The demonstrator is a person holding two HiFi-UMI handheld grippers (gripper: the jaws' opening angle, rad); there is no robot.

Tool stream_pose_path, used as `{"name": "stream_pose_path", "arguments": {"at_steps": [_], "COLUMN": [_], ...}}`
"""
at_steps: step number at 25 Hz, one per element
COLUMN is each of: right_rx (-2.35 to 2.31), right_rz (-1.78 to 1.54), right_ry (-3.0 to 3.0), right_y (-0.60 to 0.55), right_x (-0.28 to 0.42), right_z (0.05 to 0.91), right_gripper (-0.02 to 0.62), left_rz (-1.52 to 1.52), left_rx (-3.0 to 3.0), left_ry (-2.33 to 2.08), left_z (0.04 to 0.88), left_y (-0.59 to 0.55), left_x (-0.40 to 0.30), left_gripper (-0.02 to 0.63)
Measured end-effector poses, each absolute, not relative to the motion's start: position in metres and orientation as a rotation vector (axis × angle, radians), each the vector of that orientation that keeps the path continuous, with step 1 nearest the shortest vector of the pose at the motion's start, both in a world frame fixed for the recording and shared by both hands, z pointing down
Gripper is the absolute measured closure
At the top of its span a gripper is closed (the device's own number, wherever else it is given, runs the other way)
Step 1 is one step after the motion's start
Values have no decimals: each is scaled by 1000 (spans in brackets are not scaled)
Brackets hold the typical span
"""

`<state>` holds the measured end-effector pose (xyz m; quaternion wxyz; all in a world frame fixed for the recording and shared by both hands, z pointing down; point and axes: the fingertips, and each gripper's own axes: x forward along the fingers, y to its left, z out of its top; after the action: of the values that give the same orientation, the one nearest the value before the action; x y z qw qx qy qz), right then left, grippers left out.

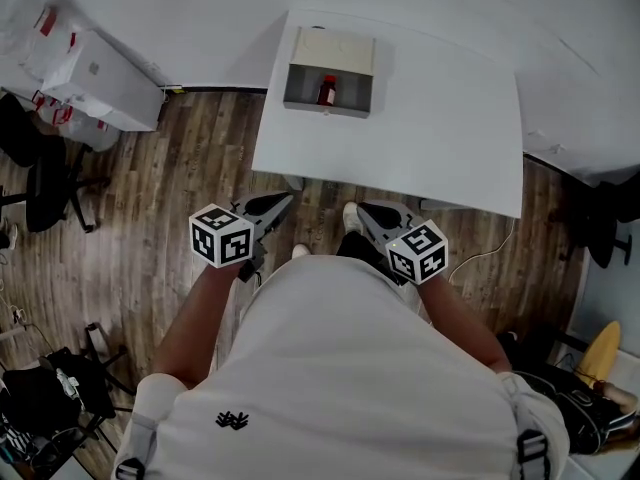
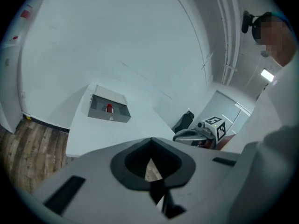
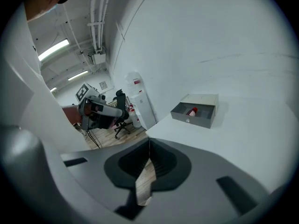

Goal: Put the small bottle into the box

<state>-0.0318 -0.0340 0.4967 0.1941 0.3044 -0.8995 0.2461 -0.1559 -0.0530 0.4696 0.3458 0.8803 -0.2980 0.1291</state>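
A small red bottle (image 1: 327,90) lies inside an open grey box (image 1: 329,99) at the far edge of the white table (image 1: 420,138). The same bottle (image 2: 109,108) in its box (image 2: 108,112) shows far off in the left gripper view, and the bottle (image 3: 192,111) in the box (image 3: 196,114) in the right gripper view. Both grippers are held close to the person's body, short of the table's near edge. My left gripper (image 1: 283,202) is shut and empty. My right gripper (image 1: 362,213) is shut and empty too.
A white cabinet (image 1: 100,73) with bagged items stands at the left on the wooden floor. A black office chair (image 1: 45,183) sits beside it. A cable (image 1: 485,253) trails under the table's right side. Bags and gear lie at the lower corners.
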Motion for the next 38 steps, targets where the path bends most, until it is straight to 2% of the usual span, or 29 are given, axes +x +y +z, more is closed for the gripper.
{"name": "stream_pose_path", "arguments": {"at_steps": [16, 38], "right_rx": [867, 854], "right_rz": [637, 598], "right_ry": [-2501, -2504], "right_y": [-2, 5], "right_x": [-57, -67], "right_z": [489, 492], "right_gripper": [589, 589], "left_rz": [440, 395], "left_rx": [2402, 2375], "left_ry": [-720, -753], "left_z": [463, 470], "left_y": [-8, 0], "left_x": [-162, -178], "left_gripper": [600, 600]}}
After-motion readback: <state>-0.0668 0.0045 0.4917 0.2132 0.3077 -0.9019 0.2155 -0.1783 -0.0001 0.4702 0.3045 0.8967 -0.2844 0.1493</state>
